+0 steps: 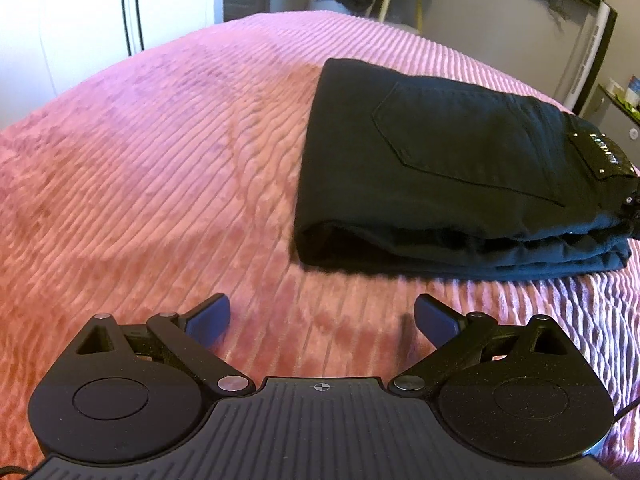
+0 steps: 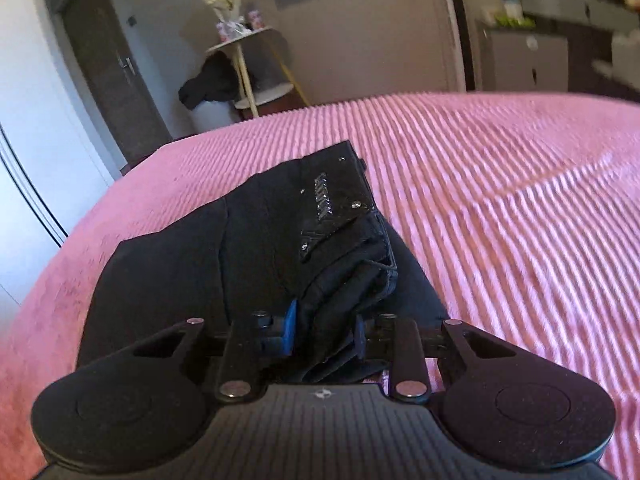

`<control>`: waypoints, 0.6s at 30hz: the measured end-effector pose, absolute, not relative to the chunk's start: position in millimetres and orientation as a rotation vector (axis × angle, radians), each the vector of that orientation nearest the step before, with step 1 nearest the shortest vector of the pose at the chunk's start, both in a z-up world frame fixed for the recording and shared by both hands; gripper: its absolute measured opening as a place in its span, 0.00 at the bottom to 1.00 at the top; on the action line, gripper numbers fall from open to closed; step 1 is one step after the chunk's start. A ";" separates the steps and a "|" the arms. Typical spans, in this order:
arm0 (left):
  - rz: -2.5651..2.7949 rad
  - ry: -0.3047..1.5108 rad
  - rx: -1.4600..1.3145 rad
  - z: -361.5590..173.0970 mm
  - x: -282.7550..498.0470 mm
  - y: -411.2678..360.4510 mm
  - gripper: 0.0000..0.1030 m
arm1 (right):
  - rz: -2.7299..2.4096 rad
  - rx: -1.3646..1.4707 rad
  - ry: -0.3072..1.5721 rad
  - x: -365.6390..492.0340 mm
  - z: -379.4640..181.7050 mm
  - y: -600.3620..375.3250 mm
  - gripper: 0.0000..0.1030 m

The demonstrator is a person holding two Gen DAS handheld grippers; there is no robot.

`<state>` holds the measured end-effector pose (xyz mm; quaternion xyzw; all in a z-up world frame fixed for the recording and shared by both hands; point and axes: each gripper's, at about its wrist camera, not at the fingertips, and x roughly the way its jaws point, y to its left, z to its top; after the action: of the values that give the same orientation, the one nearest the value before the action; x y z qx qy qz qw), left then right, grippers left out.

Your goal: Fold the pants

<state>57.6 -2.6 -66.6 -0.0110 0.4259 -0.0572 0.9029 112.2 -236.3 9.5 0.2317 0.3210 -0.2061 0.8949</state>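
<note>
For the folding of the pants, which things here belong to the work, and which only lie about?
Belong to the job:
- black pants, folded on the pink bedspread
- right hand-held gripper, closed on the pants' edge
- left hand-held gripper, open, empty

Just lying about:
- side table
- dark garment beside it

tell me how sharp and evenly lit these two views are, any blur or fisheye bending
Left wrist view: mostly sharp, the pink bedspread bulges from fisheye bending, and the black pants lose detail in shadow. Right wrist view: motion-smeared bedspread ribs at right, soft background, pants dark between the right gripper.
</note>
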 end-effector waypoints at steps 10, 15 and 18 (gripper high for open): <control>-0.088 0.814 -0.069 -55.3 56.5 6.3 0.98 | -0.401 0.600 0.692 83.2 1.9 -266.2 0.42; -0.049 0.761 -0.091 -51.3 60.5 11.0 0.98 | -0.431 0.585 0.617 60.3 25.8 -282.7 0.42; -0.023 0.787 -0.095 -57.3 68.9 13.2 0.98 | -0.409 0.533 0.605 75.0 35.7 -283.9 0.41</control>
<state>68.9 13.2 -57.3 -0.0461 0.3832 -0.0112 0.9224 75.0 -283.9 35.7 0.2576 0.2922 -0.1978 0.8995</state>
